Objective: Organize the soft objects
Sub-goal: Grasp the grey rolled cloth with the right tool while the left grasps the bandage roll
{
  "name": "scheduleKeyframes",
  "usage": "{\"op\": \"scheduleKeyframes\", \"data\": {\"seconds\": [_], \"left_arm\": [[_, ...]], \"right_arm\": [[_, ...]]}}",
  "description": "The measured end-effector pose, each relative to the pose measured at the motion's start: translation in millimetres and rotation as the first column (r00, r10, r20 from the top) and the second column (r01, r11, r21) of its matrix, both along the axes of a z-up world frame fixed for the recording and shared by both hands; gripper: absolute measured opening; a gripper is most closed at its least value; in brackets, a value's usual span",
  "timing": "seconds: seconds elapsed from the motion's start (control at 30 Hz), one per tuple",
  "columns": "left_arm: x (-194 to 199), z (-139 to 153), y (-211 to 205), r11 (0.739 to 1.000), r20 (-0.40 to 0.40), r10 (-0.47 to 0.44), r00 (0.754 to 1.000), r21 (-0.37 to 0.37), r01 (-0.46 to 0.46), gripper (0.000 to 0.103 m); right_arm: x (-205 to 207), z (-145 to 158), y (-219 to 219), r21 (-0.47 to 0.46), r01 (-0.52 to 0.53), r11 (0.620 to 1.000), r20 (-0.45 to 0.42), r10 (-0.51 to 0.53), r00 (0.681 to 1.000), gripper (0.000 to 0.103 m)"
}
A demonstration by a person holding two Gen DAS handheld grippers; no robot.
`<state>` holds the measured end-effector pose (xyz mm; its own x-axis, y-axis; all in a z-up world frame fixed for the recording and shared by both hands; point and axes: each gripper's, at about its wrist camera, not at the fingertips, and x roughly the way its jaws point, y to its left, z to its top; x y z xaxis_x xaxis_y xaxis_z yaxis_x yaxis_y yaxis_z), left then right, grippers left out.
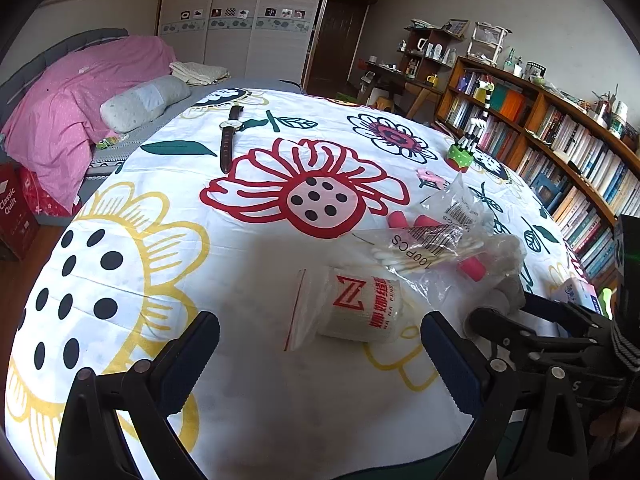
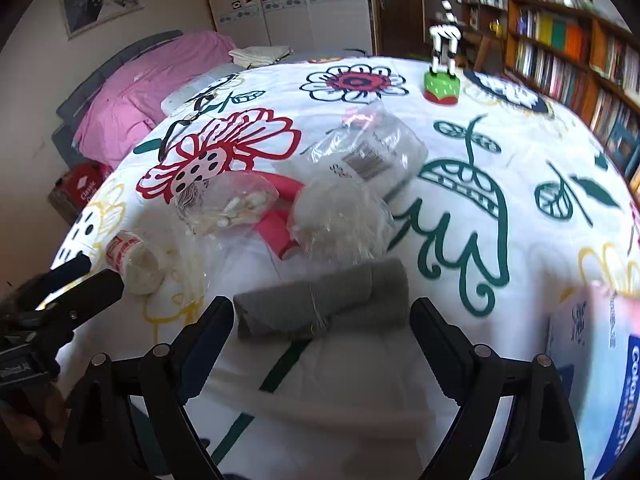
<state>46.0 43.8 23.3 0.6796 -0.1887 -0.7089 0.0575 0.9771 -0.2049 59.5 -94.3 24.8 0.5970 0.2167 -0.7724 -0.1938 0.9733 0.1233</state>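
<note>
The right tongs [image 2: 322, 344] stand wide apart, empty, low over the tabletop [image 2: 520, 208], with the grey roll [image 2: 320, 304] lying crosswise just ahead between the tips; this looks like the approach to a first pickup, and the next move calls for easing forward and closing across the roll's middle. The left tongs [image 1: 320, 356] are likewise apart and empty, facing the bagged gauze roll [image 1: 352, 308] just ahead. Beyond lie the swab bag [image 1: 424, 248], pink rollers [image 1: 472, 268] and cotton bags [image 2: 340, 220], heaped together, unsorted.
</note>
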Motion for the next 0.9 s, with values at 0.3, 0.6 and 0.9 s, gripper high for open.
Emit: {"op": "scheduleKeyframes", "data": {"seconds": [0.3,0.6,0.9], "left_arm": [[11.6,-2.4,-11.5,0.999,-0.003,-0.028,1.0,0.02,0.028,0.103],[19.6,-11.7,-21.0,0.997,-0.029,-0.044,0.999,0.06,0.046,0.078],[15.2,-8.2,-21.7,0.997,-0.008,-0.045,0.999,0.066,0.045,0.047]], "right_arm": [[-4.4,-1.3,8.4,-0.067,-0.021,0.998,0.037,0.024,0.999,0.076],[-15.7,6.0,-3.9,0.008,-0.017,1.0,0.042,0.016,0.999,0.074],[-32.9,20.5,-7.6,0.045,-0.015,0.999,0.083,0.011,0.996,0.074]]}}
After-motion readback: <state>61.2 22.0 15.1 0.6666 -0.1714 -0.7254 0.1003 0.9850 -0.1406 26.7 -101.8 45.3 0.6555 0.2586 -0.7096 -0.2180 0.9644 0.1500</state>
